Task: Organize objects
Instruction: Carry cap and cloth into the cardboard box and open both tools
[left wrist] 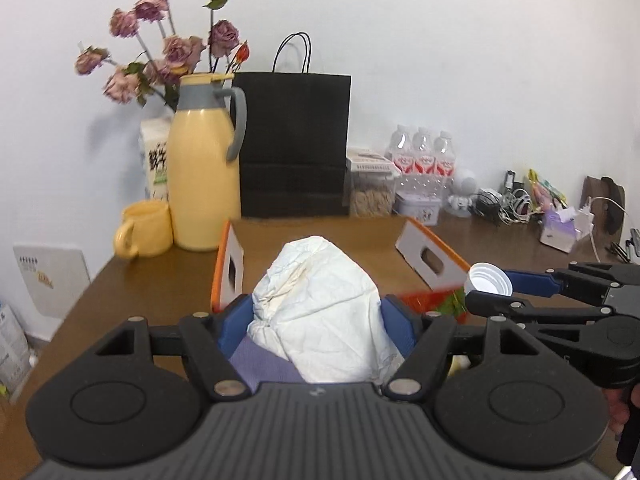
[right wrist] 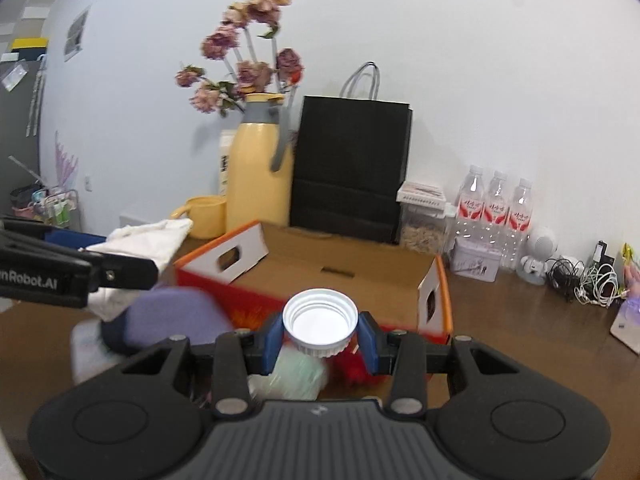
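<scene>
My left gripper (left wrist: 318,320) is shut on a crumpled white paper wad (left wrist: 320,308), held above the table in front of an open orange cardboard box (left wrist: 228,256). In the right wrist view the left gripper (right wrist: 132,256) with the paper wad (right wrist: 152,236) is at the left. My right gripper (right wrist: 320,334) is shut on a white screw cap (right wrist: 320,320), open side facing the camera, just before the orange box (right wrist: 348,268). The right gripper (left wrist: 490,290) and the cap (left wrist: 489,279) also show in the left wrist view at the right.
A yellow jug (left wrist: 204,160) with dried flowers, a yellow mug (left wrist: 144,230), a black paper bag (left wrist: 294,144), water bottles (left wrist: 422,156), a tin and tangled cables (left wrist: 504,204) line the wall. A purple object (right wrist: 176,316) and a red item (right wrist: 352,364) lie below the grippers.
</scene>
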The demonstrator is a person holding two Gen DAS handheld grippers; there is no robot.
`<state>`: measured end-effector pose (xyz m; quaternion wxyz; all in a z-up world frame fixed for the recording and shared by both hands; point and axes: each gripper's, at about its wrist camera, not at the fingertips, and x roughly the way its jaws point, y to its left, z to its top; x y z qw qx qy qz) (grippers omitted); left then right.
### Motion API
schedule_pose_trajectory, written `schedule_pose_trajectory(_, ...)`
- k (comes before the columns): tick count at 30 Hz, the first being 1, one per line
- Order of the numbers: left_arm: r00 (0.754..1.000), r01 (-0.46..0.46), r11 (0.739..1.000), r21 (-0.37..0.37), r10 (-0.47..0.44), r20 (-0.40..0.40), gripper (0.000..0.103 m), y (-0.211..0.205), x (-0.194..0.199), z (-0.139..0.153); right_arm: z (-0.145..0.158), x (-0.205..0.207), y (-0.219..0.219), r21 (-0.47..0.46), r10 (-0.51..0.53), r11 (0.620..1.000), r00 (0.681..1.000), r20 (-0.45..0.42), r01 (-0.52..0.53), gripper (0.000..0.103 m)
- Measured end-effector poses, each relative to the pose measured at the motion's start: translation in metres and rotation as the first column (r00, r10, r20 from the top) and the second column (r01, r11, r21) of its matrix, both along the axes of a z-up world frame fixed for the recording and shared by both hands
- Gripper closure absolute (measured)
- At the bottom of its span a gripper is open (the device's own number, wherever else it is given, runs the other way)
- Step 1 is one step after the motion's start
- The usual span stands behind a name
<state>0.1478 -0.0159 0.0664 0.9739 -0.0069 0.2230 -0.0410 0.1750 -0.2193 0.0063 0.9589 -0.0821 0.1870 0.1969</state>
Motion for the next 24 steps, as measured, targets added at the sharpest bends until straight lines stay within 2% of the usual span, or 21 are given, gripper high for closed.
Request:
schedule_pose_trajectory(2, 1.000, -0.001, 1.000, 0.005, 0.001, -0.016, 0.031, 0.001, 0.025, 0.006, 0.009, 0.030, 0.001, -0.005, -0.013, 1.000, 1.000, -0.024, 0.013, 0.064)
schedule_pose_trajectory(6, 0.996, 0.004, 1.000, 0.007, -0.003, -0.094, 0.031, 0.005, 0.079, 0.008, 0.014, 0.094, 0.005, -0.011, -0.027, 1.000, 0.991, -0.130, 0.026, 0.064)
schedule_pose_trajectory(13, 0.970, 0.027, 0.998, 0.050, -0.014, -0.243, 0.031, -0.002, 0.162, -0.017, -0.009, 0.189, 0.029, -0.096, -0.039, 0.995, 0.948, -0.317, 0.009, 0.064)
schedule_pose_trajectory(20, 0.934, 0.020, 0.998, 0.066, 0.005, -0.358, 0.030, -0.003, 0.212, -0.049, -0.042, 0.230, 0.050, -0.174, -0.050, 0.984, 0.909, -0.413, -0.025, 0.064)
schedule_pose_trajectory(24, 0.932, 0.023, 0.997, 0.080, 0.008, -0.363, 0.021, -0.003, 0.217, -0.059, -0.052, 0.237, 0.051, -0.194, -0.066, 0.981, 0.896, -0.439, -0.023, 0.062)
